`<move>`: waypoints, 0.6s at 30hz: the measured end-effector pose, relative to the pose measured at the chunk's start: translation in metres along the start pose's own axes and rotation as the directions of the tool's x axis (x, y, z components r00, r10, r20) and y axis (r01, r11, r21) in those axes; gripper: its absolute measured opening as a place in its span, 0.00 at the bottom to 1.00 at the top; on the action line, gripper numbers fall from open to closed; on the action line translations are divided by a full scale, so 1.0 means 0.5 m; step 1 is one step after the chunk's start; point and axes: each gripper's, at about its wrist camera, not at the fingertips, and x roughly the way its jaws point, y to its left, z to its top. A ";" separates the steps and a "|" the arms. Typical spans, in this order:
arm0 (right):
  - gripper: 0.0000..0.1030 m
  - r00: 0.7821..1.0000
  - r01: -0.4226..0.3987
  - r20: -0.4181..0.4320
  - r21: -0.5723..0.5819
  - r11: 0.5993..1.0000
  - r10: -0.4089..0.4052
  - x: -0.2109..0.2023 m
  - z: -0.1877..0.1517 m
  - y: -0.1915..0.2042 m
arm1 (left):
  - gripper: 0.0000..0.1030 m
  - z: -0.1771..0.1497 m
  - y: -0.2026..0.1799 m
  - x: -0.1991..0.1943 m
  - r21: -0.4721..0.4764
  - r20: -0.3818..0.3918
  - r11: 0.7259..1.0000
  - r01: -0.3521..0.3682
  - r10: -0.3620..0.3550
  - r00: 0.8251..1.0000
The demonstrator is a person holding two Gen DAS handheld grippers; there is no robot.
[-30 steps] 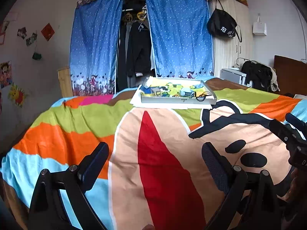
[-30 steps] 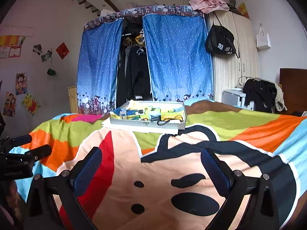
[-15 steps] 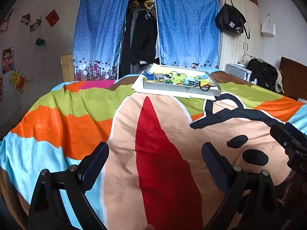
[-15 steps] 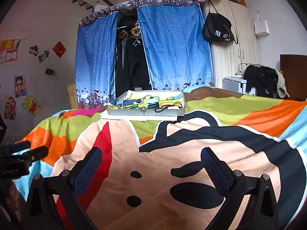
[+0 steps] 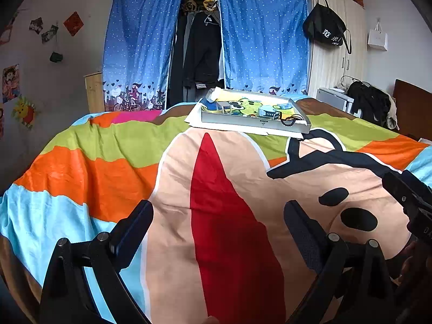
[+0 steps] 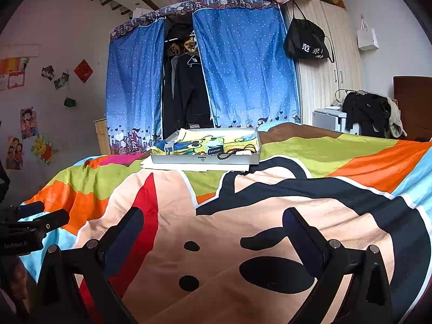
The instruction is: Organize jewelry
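Note:
A shallow grey tray (image 5: 253, 121) (image 6: 189, 158) lined with a cartoon cloth sits far ahead on the bed. In it lie a dark bead bracelet (image 5: 289, 121) (image 6: 229, 153), a small light-blue box (image 5: 268, 113) (image 6: 215, 147) and other small pieces I cannot make out. My left gripper (image 5: 218, 216) hangs open over the bedspread, well short of the tray, with nothing between its fingers. My right gripper (image 6: 213, 224) is open and empty too, also far from the tray. Each gripper shows at the edge of the other's view.
The bed is covered by a bright cartoon bedspread (image 5: 216, 189). White paper (image 5: 232, 128) lies under the tray. Behind the bed hang blue curtains (image 5: 262, 35) with dark clothes between them. A wardrobe with a black bag (image 5: 324, 31) stands at the right.
Both grippers have moved forward over the bed, so the tray looks nearer and larger. Both stay open and empty.

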 end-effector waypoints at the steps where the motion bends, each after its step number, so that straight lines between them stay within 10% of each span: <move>1: 1.00 1.000 -0.001 -0.001 -0.001 1.000 0.001 0.000 0.000 0.000 | 0.92 0.000 0.001 0.000 -0.002 0.000 1.000 0.001 -0.001 1.000; 18: 1.00 1.000 -0.003 -0.002 -0.001 1.000 0.003 -0.001 0.000 0.002 | 0.92 -0.002 0.002 0.002 -0.011 -0.006 1.000 -0.006 0.006 1.000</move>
